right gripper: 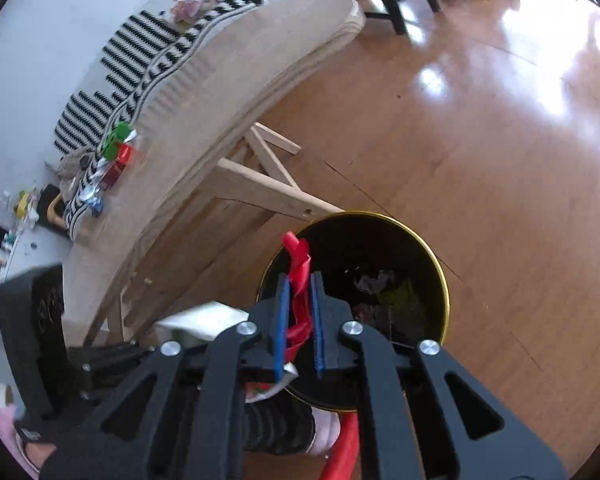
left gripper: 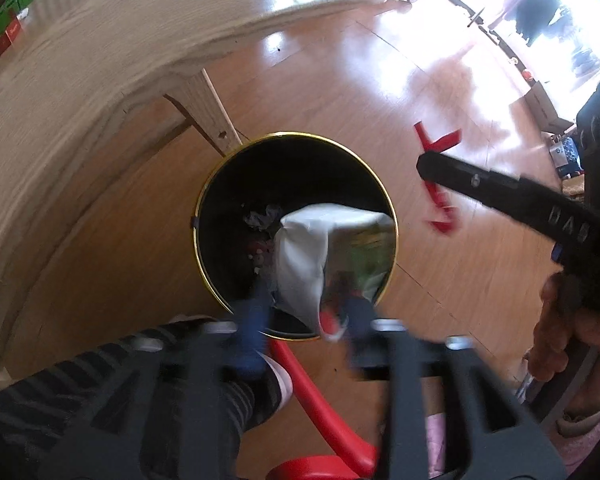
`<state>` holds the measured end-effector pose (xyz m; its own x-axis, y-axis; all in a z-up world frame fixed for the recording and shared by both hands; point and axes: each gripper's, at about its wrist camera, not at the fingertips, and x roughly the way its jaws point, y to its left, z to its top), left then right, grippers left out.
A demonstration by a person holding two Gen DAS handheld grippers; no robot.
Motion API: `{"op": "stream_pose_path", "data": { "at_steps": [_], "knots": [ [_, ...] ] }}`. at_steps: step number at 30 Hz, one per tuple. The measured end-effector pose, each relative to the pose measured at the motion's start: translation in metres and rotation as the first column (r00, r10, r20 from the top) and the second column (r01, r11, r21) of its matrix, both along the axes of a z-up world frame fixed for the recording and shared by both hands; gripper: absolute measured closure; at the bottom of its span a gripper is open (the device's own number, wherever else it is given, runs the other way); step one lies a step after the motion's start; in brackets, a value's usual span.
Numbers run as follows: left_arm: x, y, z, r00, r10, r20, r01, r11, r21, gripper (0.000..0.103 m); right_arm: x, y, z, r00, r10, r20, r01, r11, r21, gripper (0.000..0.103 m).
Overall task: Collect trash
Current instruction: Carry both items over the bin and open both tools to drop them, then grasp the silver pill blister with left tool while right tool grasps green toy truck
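Note:
A black bin with a gold rim (left gripper: 296,135) (right gripper: 380,214) stands on the floor below both grippers, with scraps of trash (left gripper: 260,220) at its bottom. My left gripper (left gripper: 306,316) is open and wide above the bin's near edge. A white and silver wrapper bag (left gripper: 320,252) hangs blurred just beyond its fingertips, inside the bin's mouth and touching neither pad. My right gripper (right gripper: 300,284) is open over the bin's left rim. A twisted red wrapper (right gripper: 300,276) stands loose between its blue pads. In the left wrist view, my right gripper's finger (left gripper: 480,182) crosses that red wrapper (left gripper: 440,144).
A light wooden table (left gripper: 100,60) (right gripper: 240,80) stands beside the bin, its leg (left gripper: 208,108) close to the rim. Green and red wrappers (right gripper: 118,148) lie on a striped cloth (right gripper: 140,60). A person's striped-sock foot (left gripper: 220,380) and a red tube (left gripper: 320,392) are by the bin.

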<state>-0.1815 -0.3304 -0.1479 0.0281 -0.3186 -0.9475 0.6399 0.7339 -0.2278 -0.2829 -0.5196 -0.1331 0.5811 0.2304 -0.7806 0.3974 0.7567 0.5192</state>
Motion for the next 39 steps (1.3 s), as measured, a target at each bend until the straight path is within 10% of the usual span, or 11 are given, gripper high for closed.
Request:
{"op": "stream_pose_path", "data": {
  "at_steps": [2,12,14,18,24,39],
  "knots": [
    [-0.002,0.001,0.006,0.999,0.008,0.032,-0.008,1.000,-0.020,0.006,-0.004,-0.006,0.009,0.999,-0.035,0.033,0.035,0.999,-0.004,0.017],
    [0.034,0.068,0.099,0.972,0.171,0.160,-0.126,0.958,-0.260,0.006,0.004,-0.014,0.049,0.996,-0.047,0.077,0.056,0.992,-0.110,0.006],
    [0.052,0.104,0.124,0.937,0.260,0.234,-0.193,0.942,-0.274,0.006,0.017,-0.006,0.056,0.997,-0.018,0.078,0.030,0.988,-0.152,0.006],
    [0.099,0.194,0.155,0.860,0.489,0.142,-0.404,0.825,-0.396,0.006,0.050,0.012,0.075,0.994,0.023,0.108,-0.002,0.981,-0.193,0.006],
    [0.159,0.279,0.168,0.719,0.644,0.263,-0.566,0.761,-0.318,0.006,0.121,0.075,0.115,0.975,0.133,0.175,-0.087,0.965,-0.247,0.006],
    [0.297,0.275,0.093,0.746,0.611,0.266,-0.569,0.792,-0.223,0.006,0.342,0.234,0.126,0.978,0.065,0.198,-0.015,0.970,-0.244,0.006]
  ]
}}
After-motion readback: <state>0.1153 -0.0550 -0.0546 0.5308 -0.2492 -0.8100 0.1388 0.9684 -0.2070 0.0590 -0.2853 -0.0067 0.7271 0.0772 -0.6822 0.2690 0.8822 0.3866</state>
